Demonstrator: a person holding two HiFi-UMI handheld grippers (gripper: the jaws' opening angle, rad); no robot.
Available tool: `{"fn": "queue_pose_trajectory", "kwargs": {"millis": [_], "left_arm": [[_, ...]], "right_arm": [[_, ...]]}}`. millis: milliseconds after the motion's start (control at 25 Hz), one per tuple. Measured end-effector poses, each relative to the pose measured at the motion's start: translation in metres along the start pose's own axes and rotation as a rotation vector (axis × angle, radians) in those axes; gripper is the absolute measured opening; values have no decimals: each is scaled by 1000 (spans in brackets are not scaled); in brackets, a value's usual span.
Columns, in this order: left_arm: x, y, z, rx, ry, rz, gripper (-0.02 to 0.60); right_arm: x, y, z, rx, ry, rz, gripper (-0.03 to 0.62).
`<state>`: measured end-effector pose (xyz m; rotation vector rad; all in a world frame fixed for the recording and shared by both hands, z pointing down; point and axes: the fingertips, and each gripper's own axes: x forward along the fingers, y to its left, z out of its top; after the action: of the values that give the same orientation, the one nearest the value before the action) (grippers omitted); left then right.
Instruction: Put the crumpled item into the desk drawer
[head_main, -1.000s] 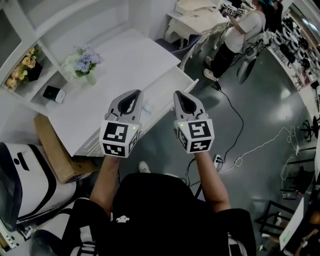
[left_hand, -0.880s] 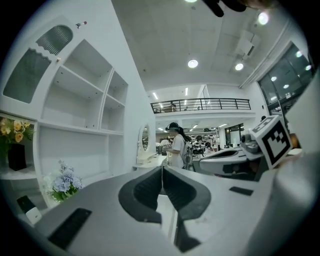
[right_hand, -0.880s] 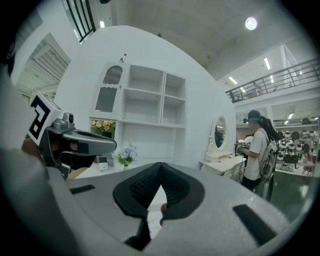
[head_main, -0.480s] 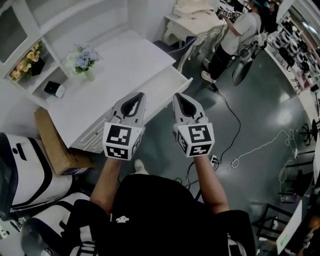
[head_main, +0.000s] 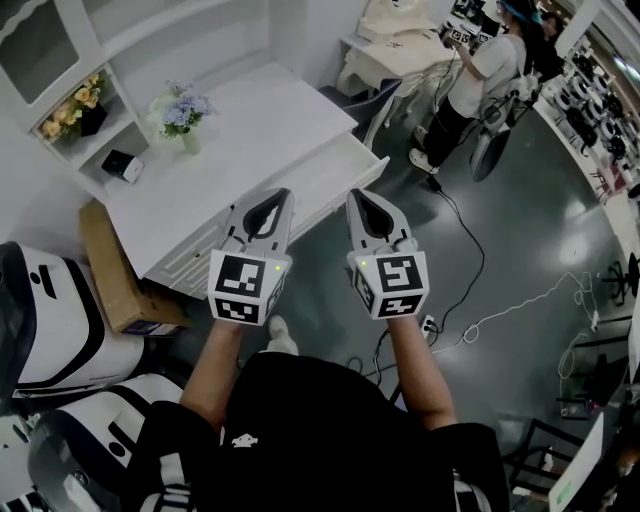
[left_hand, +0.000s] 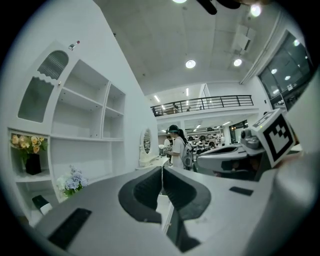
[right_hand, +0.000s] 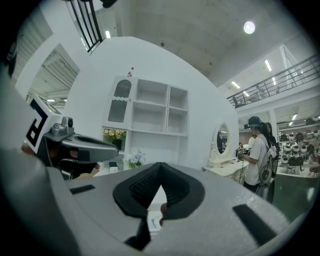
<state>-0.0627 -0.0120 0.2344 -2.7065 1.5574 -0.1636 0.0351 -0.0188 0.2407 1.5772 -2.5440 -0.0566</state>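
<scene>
In the head view my left gripper (head_main: 281, 194) and right gripper (head_main: 358, 193) are held side by side at level height, in front of the white desk (head_main: 240, 120) and its pulled-out drawer (head_main: 350, 160). The left jaws (left_hand: 161, 175) lie flat together with nothing between them. The right jaws (right_hand: 159, 170) meet at the tips. Through the gap below those tips shows a small white piece with a blue mark (right_hand: 154, 221); I cannot tell what it is. Most of the drawer's inside is hidden behind the grippers.
A vase of pale blue flowers (head_main: 186, 112) and a small black-and-white box (head_main: 122, 165) stand on the desk. A cardboard box (head_main: 115, 280) sits on the floor at the desk's left. A person (head_main: 480, 70) stands at the far right, and a white cable (head_main: 510, 300) trails over the dark floor.
Both grippers have shifted together, still shut and side by side. The white item that showed in the drawer beside the left gripper is now covered in the head view.
</scene>
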Motion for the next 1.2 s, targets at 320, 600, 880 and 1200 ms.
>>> {"fn": "queue_pose_trajectory", "kwargs": {"millis": [320,600,880,1200], "left_arm": [[-26,-22,0,2,-2,19,9],[-45,-42,0,1,-3,25,9],[-61,-55,-1,4,-5,31,10],[-72,-65,-2,-4,-2,31,9]], "right_arm": [[-31,7,-2,0,-9,11,-6],[-57,11,-3,-1,-11,16,-6],[-76,17,-4,-4,-18,20,-6],[-90,23,-6,-11,-15,22,-6]]}}
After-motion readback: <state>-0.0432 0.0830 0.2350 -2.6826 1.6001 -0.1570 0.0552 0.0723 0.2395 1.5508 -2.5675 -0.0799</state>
